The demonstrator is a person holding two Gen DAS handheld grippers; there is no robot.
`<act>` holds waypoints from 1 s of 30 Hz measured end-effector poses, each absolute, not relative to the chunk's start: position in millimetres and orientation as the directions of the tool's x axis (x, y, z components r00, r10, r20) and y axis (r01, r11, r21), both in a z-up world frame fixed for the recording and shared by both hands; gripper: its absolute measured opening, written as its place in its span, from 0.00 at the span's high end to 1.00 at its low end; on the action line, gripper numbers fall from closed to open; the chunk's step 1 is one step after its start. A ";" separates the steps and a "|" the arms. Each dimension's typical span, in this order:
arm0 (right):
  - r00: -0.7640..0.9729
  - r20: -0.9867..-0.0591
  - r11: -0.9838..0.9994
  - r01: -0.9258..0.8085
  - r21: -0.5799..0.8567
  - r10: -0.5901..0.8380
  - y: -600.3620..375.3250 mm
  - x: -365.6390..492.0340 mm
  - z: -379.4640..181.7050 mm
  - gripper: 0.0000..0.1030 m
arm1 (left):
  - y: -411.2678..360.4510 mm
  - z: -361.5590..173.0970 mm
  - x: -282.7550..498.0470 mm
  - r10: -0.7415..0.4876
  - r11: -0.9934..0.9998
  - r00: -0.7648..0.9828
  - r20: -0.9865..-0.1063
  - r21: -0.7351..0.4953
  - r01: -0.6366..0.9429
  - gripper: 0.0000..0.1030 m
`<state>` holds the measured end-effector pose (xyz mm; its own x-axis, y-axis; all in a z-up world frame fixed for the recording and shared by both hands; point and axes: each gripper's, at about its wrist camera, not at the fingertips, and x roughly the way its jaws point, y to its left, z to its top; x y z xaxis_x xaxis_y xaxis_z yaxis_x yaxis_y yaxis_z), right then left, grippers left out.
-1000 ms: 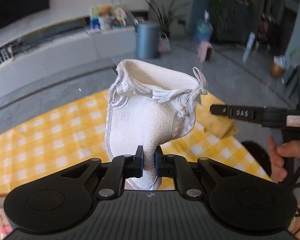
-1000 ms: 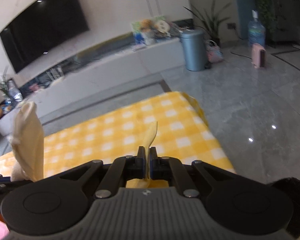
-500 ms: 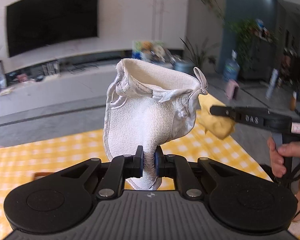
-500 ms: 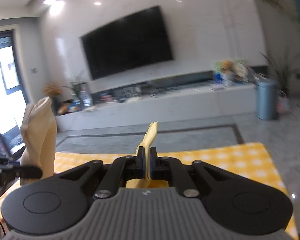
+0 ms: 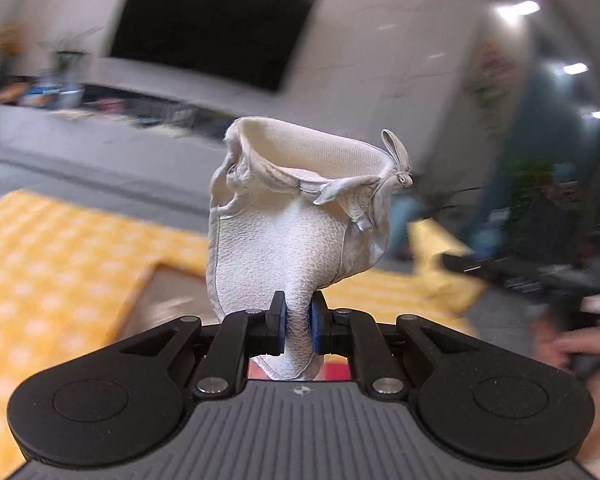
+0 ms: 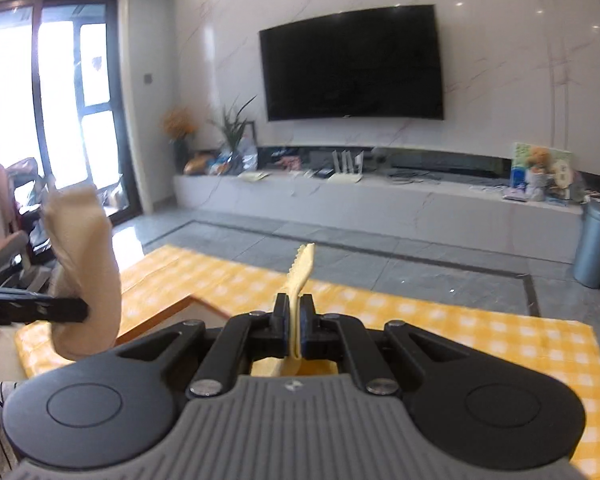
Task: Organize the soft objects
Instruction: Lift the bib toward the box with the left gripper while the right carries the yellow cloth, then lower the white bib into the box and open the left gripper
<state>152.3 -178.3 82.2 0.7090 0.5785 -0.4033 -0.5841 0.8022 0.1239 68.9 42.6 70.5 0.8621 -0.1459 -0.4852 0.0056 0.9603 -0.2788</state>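
My left gripper (image 5: 297, 322) is shut on a white soft slipper-like sock (image 5: 296, 216) with a small bow, held upright in the air above the yellow checked cloth (image 5: 40, 272). The same white piece shows at the left of the right wrist view (image 6: 86, 280), pinched by the left gripper's fingers (image 6: 32, 307). My right gripper (image 6: 295, 330) is shut on a thin yellow cloth (image 6: 302, 270) whose zigzag edge stands up between the fingers. That yellow cloth also shows, blurred, at the right of the left wrist view (image 5: 440, 268).
A table covered by the yellow checked cloth (image 6: 460, 320) lies below both grippers, with a bare wooden patch (image 5: 172, 292) at its left. Beyond are a grey tiled floor, a TV wall (image 6: 352, 62), a low media shelf and a blue bin (image 6: 596, 244).
Both grippers have swung left and tilted up, so the TV wall and window now fill the views. Each grip on its soft object is unchanged. The left view is motion-blurred.
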 end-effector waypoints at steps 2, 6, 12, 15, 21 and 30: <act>0.690 -0.430 0.792 -0.602 0.105 0.582 -157.3 150.6 75.3 0.97 | 34.5 54.2 75.7 -0.093 0.984 0.829 -0.551 -0.179 -0.008 0.87; 0.661 -0.468 0.768 -0.638 0.061 0.586 -121.6 149.0 63.8 0.97 | 24.5 18.1 86.5 -0.263 0.956 0.734 -0.626 -0.272 0.111 0.87; 0.629 -0.502 0.744 -0.666 0.044 0.593 -101.2 146.8 54.5 0.97 | 5.1 -17.6 108.4 -0.249 0.963 0.620 -0.744 -0.260 0.074 0.86; 0.634 -0.510 0.758 -0.650 0.055 0.581 -103.1 154.1 53.5 0.97 | 3.4 -18.5 112.2 -0.270 0.958 0.602 -0.751 -0.274 0.087 0.68; 0.632 -0.525 0.762 -0.646 0.050 0.570 -100.4 145.7 53.5 0.97 | 10.2 -16.8 97.2 -0.255 0.966 0.563 -0.786 -0.234 0.111 0.20; 0.542 -0.592 0.717 -0.692 0.089 0.597 -58.4 125.6 49.6 0.97 | 90.8 25.6 45.3 -0.150 0.956 0.767 -0.624 -0.289 -0.048 0.15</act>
